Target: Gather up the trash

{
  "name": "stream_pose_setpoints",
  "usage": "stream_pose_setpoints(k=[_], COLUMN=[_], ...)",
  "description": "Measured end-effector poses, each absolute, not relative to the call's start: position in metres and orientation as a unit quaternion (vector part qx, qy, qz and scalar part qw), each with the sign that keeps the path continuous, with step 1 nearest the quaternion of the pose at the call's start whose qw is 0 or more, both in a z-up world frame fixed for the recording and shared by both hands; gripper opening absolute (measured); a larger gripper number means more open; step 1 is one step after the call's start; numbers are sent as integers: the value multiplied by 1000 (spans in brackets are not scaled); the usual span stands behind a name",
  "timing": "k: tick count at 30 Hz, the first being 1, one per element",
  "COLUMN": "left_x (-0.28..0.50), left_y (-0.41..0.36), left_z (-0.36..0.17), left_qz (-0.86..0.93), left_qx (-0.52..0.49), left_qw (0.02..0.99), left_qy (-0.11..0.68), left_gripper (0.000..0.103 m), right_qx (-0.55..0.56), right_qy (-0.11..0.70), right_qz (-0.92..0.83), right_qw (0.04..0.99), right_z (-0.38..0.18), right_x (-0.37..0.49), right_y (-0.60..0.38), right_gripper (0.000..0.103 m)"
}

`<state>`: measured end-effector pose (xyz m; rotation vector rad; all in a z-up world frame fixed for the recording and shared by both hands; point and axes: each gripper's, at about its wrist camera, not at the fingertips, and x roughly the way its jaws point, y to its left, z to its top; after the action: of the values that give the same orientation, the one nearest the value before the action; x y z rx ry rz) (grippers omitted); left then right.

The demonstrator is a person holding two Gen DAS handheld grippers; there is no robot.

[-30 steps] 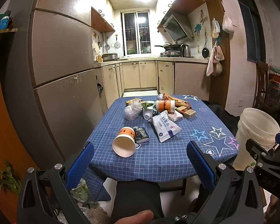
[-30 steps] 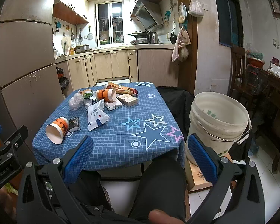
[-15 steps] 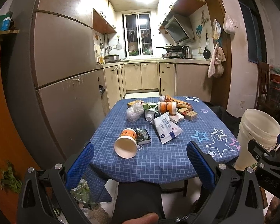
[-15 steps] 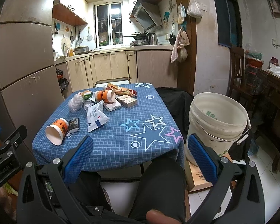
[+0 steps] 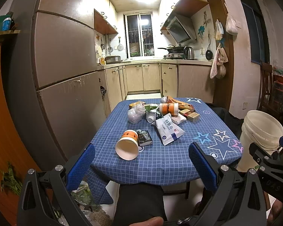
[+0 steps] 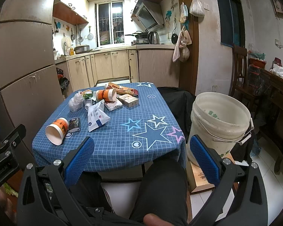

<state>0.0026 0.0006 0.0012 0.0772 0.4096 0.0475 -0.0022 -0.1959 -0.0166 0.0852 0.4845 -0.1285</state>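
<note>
Trash lies on a table with a blue checked cloth (image 5: 169, 162) (image 6: 122, 146). An orange paper cup (image 5: 128, 146) (image 6: 57, 130) lies on its side at the near left, beside a small dark packet (image 5: 144, 137) (image 6: 74, 124). A white pouch (image 5: 168, 130) (image 6: 96, 117) lies mid-table. Behind it are a second orange cup (image 5: 168, 108) (image 6: 106, 95), a crumpled clear bag (image 5: 135, 114) (image 6: 75, 102) and small boxes (image 5: 191, 114) (image 6: 128, 100). A white bucket (image 5: 261, 130) (image 6: 218, 120) stands right of the table. My left gripper (image 5: 141, 165) and right gripper (image 6: 141, 160) are open and empty, short of the table's near edge.
A tall brown fridge (image 5: 62, 86) stands left of the table. Kitchen cabinets (image 5: 141, 77) line the back. A black chair (image 6: 179, 101) sits between table and bucket. A wooden chair and sideboard (image 6: 269, 86) are at the right. Green scraps lie on the floor (image 5: 11, 179).
Both grippers have moved slightly forward toward the table. Both stay open and nothing on the table has moved.
</note>
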Motion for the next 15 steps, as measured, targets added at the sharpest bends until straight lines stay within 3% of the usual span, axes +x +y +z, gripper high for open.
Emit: stream_pose_setpoints(k=[15], left_x=[3], left_y=[0], left_z=[1], left_qz=[27], left_qx=[36], left_qw=[978], left_qy=[204], left_gripper=[99], right_qx=[40], right_qy=[243], right_qz=[-39], right_qw=[969], right_z=[-18], right_x=[-1], right_y=[-191], right_gripper=[98])
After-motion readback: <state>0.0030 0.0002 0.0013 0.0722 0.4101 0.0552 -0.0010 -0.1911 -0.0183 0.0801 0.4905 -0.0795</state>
